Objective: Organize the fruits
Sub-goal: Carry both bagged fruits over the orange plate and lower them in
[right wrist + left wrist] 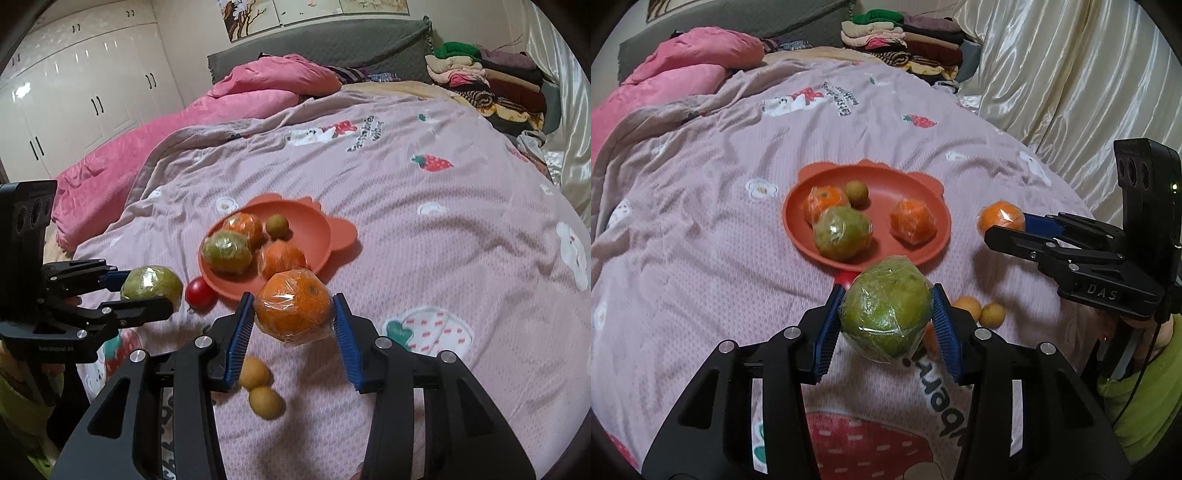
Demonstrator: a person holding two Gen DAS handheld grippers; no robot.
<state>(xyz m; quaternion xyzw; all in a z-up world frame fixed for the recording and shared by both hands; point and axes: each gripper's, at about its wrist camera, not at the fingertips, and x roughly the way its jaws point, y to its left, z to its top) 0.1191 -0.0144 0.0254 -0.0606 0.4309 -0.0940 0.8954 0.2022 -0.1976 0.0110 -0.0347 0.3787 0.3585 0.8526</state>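
left gripper (886, 321): we see jaws clamped on wrapped green fruit (886, 310), above plate (916, 254) near rim
right gripper (294, 314): pinching wrapped orange (293, 308)
room: open blanket (461, 240) right
right view only: tomato (199, 293)

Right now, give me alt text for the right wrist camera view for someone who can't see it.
The right gripper holds a plastic-wrapped orange above a pink bedspread, near an orange plate with four fruits. At left, the left gripper holds a wrapped green fruit beside a red tomato; two small yellow fruits lie below.
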